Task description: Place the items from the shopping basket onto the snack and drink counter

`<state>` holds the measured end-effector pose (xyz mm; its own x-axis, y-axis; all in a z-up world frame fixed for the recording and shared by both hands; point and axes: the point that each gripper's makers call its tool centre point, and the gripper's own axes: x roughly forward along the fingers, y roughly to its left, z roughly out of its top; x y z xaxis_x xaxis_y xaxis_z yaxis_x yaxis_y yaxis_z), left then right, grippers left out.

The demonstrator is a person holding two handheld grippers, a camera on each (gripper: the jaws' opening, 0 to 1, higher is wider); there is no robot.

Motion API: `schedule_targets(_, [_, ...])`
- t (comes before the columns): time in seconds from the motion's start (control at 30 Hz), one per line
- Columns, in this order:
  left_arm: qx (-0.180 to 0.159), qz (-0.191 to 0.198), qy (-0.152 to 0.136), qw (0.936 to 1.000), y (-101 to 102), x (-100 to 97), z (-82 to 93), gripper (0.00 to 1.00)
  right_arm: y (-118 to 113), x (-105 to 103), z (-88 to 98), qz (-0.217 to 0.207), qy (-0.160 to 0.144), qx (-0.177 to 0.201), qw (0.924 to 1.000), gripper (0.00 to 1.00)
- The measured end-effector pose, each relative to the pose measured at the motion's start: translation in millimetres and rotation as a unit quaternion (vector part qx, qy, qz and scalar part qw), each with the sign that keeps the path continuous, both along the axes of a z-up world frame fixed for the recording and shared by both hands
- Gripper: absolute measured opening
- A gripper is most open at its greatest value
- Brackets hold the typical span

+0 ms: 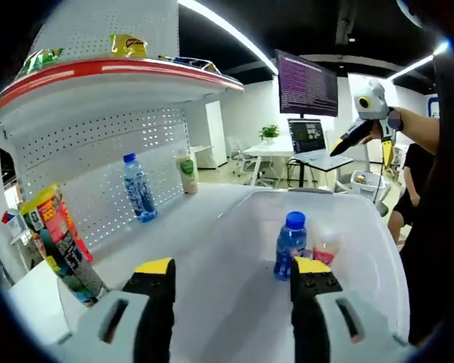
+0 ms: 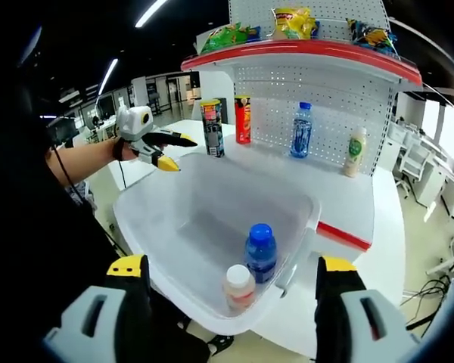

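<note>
A white plastic shopping basket (image 1: 225,249) (image 2: 185,215) rests on the white counter (image 1: 200,203) (image 2: 344,198). Inside it stand a blue-capped blue bottle (image 1: 290,246) (image 2: 260,254) and a small white-capped pinkish bottle (image 1: 325,248) (image 2: 239,287). My left gripper (image 1: 233,268) (image 2: 174,151) hovers open over the basket's edge with nothing between its yellow tips. Held the same way at the opposite edge, my right gripper (image 2: 232,266) (image 1: 361,150) is open and holds nothing.
On the counter against the pegboard stand a blue water bottle (image 1: 139,189) (image 2: 301,130), a cream drink bottle (image 1: 186,172) (image 2: 355,153) and chip cans (image 1: 57,242) (image 2: 212,128). Snack bags (image 1: 127,45) (image 2: 291,21) lie on the red-edged top shelf. Office desks and monitors (image 1: 306,87) fill the background.
</note>
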<state>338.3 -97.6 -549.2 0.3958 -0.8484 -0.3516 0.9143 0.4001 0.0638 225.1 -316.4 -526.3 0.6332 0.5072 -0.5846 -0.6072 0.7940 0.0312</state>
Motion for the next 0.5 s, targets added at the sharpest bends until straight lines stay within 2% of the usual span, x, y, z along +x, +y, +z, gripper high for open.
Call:
schedule_targets(0.07, [-0.002,-0.018,-0.028,0.9995,-5,-4.2,5.0,0.72,-1,-1,-0.1,-0.003,0.003,0.000,1.0000,0.87])
schedule_targets(0.2, [-0.016,-0.023,-0.019,0.9994,-11,-6.5,8.8,0.71,-2,-3,-1.2,-0.005,0.004,-0.001,1.0000,0.86])
schedule_targets(0.3, [0.013,-0.045,-0.013,0.9988,-16,-14.9,-4.0,0.69,-2,-6,-0.3,-0.006,0.003,0.002,1.0000,0.86])
schedule_targets(0.5, [0.038,-0.067,-0.018,0.9969,-37,-23.2,-26.5,0.70,-6,-9,2.5,-0.017,-0.001,0.001,0.9999,0.84])
